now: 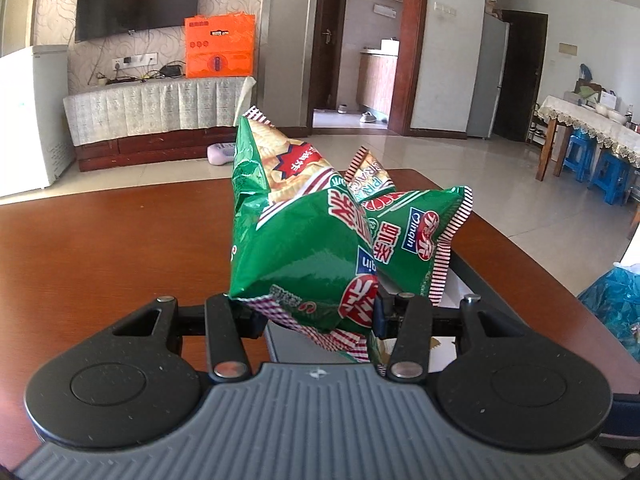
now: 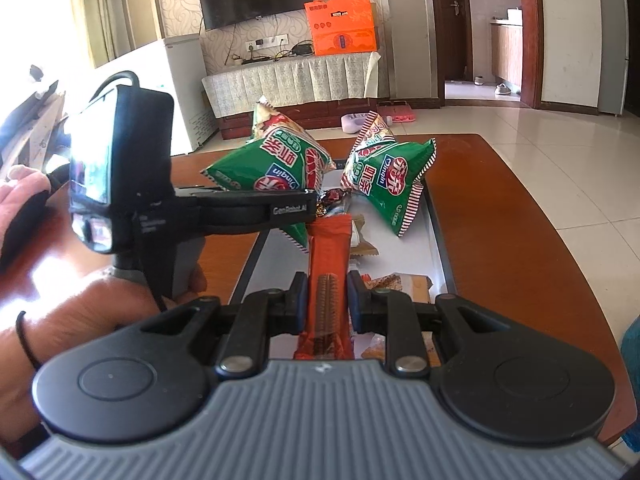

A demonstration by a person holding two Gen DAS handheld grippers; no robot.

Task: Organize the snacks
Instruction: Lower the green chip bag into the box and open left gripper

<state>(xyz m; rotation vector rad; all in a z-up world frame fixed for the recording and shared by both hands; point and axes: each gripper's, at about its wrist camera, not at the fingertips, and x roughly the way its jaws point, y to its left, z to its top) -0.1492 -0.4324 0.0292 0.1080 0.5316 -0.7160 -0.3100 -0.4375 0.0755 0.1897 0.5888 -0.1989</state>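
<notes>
My left gripper (image 1: 316, 316) is shut on a green snack bag (image 1: 296, 252) and holds it above the dark tray (image 1: 472, 276). From the right wrist view the left gripper (image 2: 308, 208) shows side-on, gripping that bag (image 2: 272, 168). A second green snack bag (image 1: 416, 236) lies on the tray behind it, and it also shows in the right wrist view (image 2: 392, 184). My right gripper (image 2: 328, 300) is shut on an orange-red snack bar (image 2: 330, 248), held over the tray (image 2: 438, 216).
The tray lies on a brown wooden table (image 2: 512, 232). Small wrapped snacks (image 2: 400, 280) lie on the tray under the right gripper. A blue plastic bag (image 1: 612, 300) sits at the table's right edge. The person's hand (image 2: 80, 320) holds the left gripper.
</notes>
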